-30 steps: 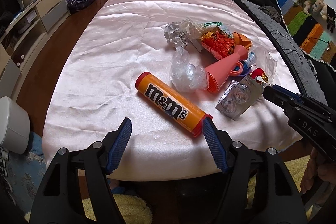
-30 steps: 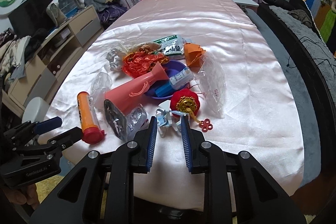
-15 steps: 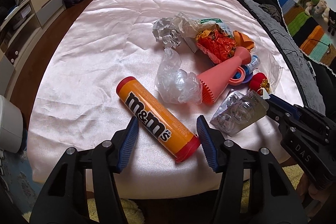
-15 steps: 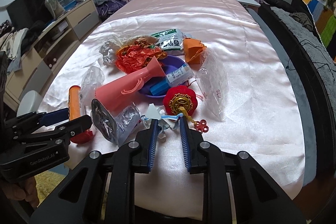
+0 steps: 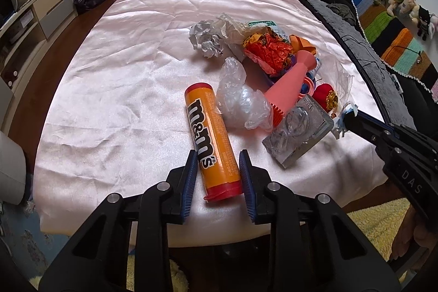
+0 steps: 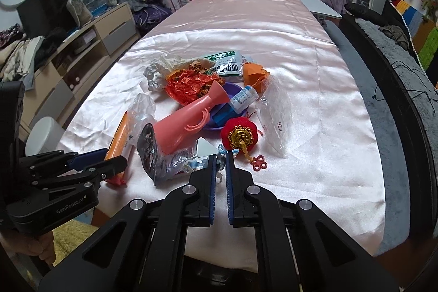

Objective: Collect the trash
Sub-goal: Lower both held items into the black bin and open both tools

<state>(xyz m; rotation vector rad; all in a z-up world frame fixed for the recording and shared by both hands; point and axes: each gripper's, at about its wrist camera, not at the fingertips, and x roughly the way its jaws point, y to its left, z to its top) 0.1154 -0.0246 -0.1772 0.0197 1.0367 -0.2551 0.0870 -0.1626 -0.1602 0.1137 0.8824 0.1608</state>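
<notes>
An orange M&M's tube (image 5: pixel 212 137) lies on the pink satin table (image 5: pixel 123 78), also seen in the right wrist view (image 6: pixel 119 136). My left gripper (image 5: pixel 218 173) has its blue pads on both sides of the tube's near end, touching or nearly so. My right gripper (image 6: pixel 221 163) is nearly shut on a small white and blue wrapper scrap (image 6: pixel 204 152), also seen in the left wrist view (image 5: pixel 345 116). Trash lies in a pile: clear plastic (image 5: pixel 241 97), foil blister pack (image 5: pixel 298 133), red foil (image 5: pixel 268 47), crumpled paper (image 5: pixel 208 37).
A pink horn (image 6: pixel 189 119), red lantern ornament (image 6: pixel 239 133), purple dish (image 6: pixel 232 89), small bottle (image 6: pixel 243 99) and clear bag (image 6: pixel 275 116) sit in the pile. A white bin (image 6: pixel 43 133) stands on the floor at left. A black sofa (image 6: pixel 397 89) runs along the right.
My left gripper moved forward and closed around the near end of the M&M's tube. My right gripper advanced onto the wrapper scrap and narrowed.
</notes>
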